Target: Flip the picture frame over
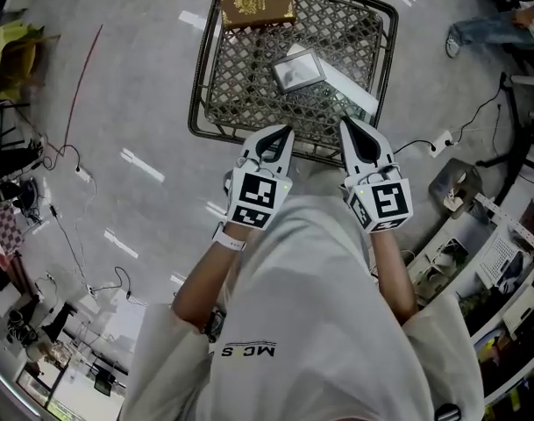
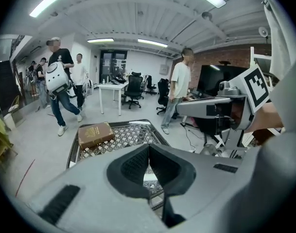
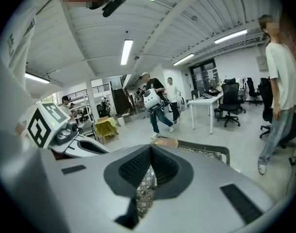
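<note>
Metal lattice table (image 1: pixel 199 95) with a raised rim, filling the far half of the head view. On its far corner, a brown book (image 1: pixel 256 3). Near the middle of the lattice, lying flat and a little askew, the picture frame (image 1: pixel 298 69): pale border round a grey middle, well apart from the book, with a white strip (image 1: pixel 350 90) just beside its right edge. Over the near rim, side by side, left gripper (image 1: pixel 284 132) and right gripper (image 1: pixel 347 123), each with tips pressed together on nothing.

Probably light and stiff, perhaps glazed, so fragile and slick on the face. Awkward to get under while flat on the mesh. Best taken by a thin edge or corner — one side tipped up, the opposite side steadied — never squeezed across the face.
</note>
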Demonstrator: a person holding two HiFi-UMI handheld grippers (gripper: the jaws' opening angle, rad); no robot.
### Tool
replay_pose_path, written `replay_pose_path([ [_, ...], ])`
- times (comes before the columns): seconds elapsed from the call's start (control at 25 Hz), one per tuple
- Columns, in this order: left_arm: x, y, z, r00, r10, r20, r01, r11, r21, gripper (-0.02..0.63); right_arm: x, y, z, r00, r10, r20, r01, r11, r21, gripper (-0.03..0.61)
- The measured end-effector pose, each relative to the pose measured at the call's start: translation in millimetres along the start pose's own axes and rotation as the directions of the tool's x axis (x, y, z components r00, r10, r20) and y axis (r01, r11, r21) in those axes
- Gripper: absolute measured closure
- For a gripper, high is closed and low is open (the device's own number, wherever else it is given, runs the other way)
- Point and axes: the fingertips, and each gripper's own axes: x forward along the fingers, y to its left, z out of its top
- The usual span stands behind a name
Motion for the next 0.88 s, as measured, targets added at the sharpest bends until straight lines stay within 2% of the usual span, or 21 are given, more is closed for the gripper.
replay_pose_path([
  [0.24, 37.3, 9.7, -17.3, 0.998, -0.027, -0.054, 0.027, 1.000, -0.005, 0.588, 17.6, -18.4, -14.6, 1.000, 0.003, -0.028, -0.004, 1.000, -0.009, 0.561],
  [0.48, 78.8, 25.3, -33.4, 0.995, -0.042, -0.090, 0.042, 0.999, 0.001, 0.588, 33.4, -42.6, -40.5, 0.998, -0.019, -0.066, 0.020, 1.000, 0.020, 0.561],
  [0.88, 137.8, 42.6, -61.7, 0.982, -0.060, -0.178, 0.076, 0.993, 0.087, 0.588, 58.3, -63.2, -62.8, 0.995, -0.025, -0.096, 0.027, 0.999, 0.020, 0.561],
])
